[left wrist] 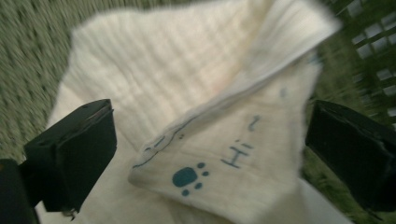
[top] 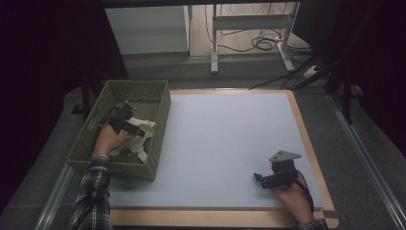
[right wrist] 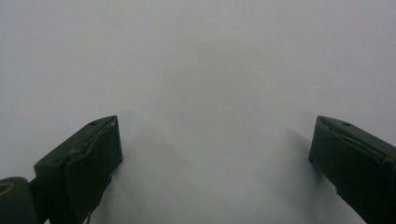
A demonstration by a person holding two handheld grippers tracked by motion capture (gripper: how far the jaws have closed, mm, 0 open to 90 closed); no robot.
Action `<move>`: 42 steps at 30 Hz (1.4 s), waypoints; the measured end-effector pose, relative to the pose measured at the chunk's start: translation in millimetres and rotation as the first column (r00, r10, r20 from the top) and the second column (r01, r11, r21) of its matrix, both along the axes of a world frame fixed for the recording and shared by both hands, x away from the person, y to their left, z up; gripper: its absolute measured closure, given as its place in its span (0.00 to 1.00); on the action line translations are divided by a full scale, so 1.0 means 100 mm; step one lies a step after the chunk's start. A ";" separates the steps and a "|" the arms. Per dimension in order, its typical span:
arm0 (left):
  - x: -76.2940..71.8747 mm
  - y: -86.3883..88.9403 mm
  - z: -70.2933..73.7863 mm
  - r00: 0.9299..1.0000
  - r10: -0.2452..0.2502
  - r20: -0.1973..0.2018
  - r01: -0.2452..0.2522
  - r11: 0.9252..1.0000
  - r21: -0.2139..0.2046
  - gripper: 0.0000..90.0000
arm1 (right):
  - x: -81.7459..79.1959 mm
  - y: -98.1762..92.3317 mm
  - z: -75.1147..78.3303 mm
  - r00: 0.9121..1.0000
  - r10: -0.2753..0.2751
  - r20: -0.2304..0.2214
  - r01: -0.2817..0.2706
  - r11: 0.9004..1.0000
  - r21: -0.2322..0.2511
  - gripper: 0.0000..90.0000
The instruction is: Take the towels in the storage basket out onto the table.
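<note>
1. While the left tongs reached into the green woven basket, their jaws stood spread apart and gripped nothing, straddling a folded edge of the cream cloth; this placement suggested an approach to pinch that fold.
2. Seen from the left gripper view, the cloth lay crumpled on the basket floor, bearing 1 blue paw print and the blue lettering "Hi"; the raised fold between the jaws offered the easiest purchase.
3. The basket stood at the left edge of the counter, its near wall beside the person's left forearm, probably so the hand could drop in from above.
4. The right tongs rested low near the counter's front right corner, well apart from the basket, jaws likewise released and holding nothing; they appeared parked, waiting for the cloth.
5. Count: 2 tongs, 1 basket, 1 cloth visible; whether further cloths lay beneath could not be told.
</note>
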State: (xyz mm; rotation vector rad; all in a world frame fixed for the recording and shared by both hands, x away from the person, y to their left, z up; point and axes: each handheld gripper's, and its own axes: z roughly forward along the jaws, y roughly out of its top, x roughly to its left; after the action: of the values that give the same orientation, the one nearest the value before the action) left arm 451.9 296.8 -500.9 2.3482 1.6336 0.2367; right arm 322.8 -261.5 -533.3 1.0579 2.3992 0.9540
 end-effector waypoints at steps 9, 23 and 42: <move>0.02 -0.04 -0.13 0.992 -0.005 -0.128 0.008 1.000 0.021 0.20 | 0.00 0.00 0.00 1.000 0.000 0.000 0.000 1.000 0.000 0.03; -0.05 -0.01 0.01 0.993 -0.002 -0.117 -0.003 0.999 -0.046 0.86 | 0.00 0.00 0.00 1.000 0.000 0.000 0.000 1.000 0.000 0.03; -0.31 0.17 0.75 0.989 0.021 0.143 0.004 0.986 -0.169 0.85 | 0.00 0.00 0.00 1.000 0.000 0.000 0.000 1.000 0.000 0.03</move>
State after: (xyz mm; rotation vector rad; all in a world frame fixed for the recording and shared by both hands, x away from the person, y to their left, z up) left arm 421.1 313.8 -425.8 2.1465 1.5322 0.2529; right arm 322.8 -261.6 -533.3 1.0579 2.3992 0.9541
